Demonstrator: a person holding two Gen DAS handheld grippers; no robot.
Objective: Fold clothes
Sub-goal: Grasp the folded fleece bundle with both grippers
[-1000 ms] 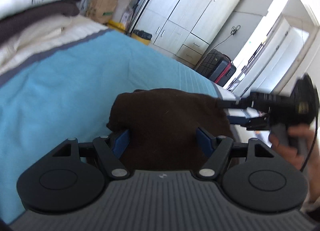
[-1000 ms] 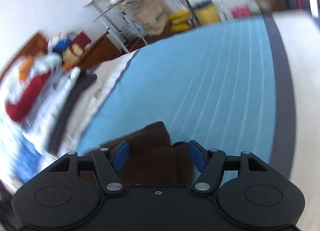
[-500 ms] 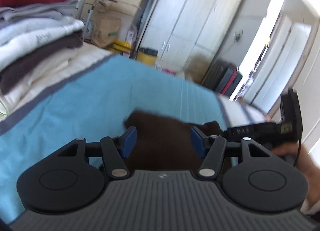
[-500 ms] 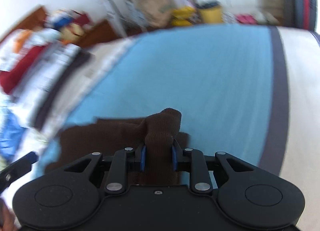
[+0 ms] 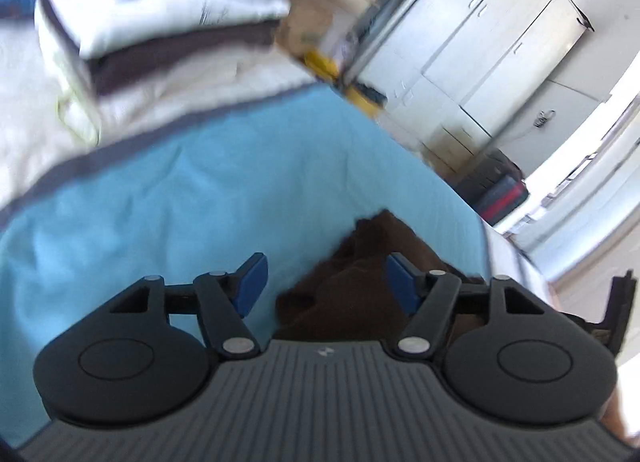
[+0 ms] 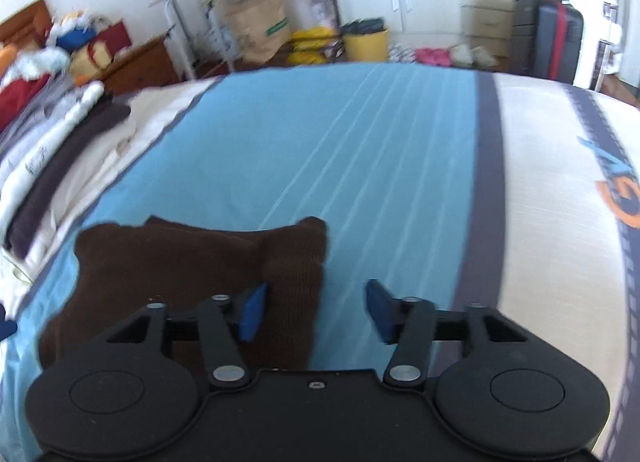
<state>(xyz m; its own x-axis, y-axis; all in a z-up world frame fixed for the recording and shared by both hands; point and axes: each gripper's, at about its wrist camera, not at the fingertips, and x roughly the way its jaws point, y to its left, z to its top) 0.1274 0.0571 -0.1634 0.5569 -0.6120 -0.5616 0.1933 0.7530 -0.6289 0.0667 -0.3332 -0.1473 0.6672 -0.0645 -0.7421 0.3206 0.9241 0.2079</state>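
A dark brown knitted garment (image 6: 192, 262) lies folded on the blue bedspread (image 6: 320, 134). In the right wrist view its right edge runs down between my fingers. My right gripper (image 6: 316, 312) is open, just above that edge, holding nothing. In the left wrist view the garment (image 5: 360, 290) lies bunched ahead, mostly toward the right finger. My left gripper (image 5: 324, 282) is open and empty over the garment's left edge. Part of the right gripper shows at that view's right edge (image 5: 620, 310).
A stack of folded clothes (image 6: 52, 150) sits on the cream part of the bed at the left, also in the left wrist view (image 5: 160, 14). White wardrobes (image 5: 480, 42), a suitcase (image 6: 552, 38), a yellow bin (image 6: 366, 44) and boxes stand beyond the bed.
My right gripper, shut on the garment's fold half a second ago, has opened and let it drop flat. My left gripper stayed open and swung left, so the garment now sits to its right.
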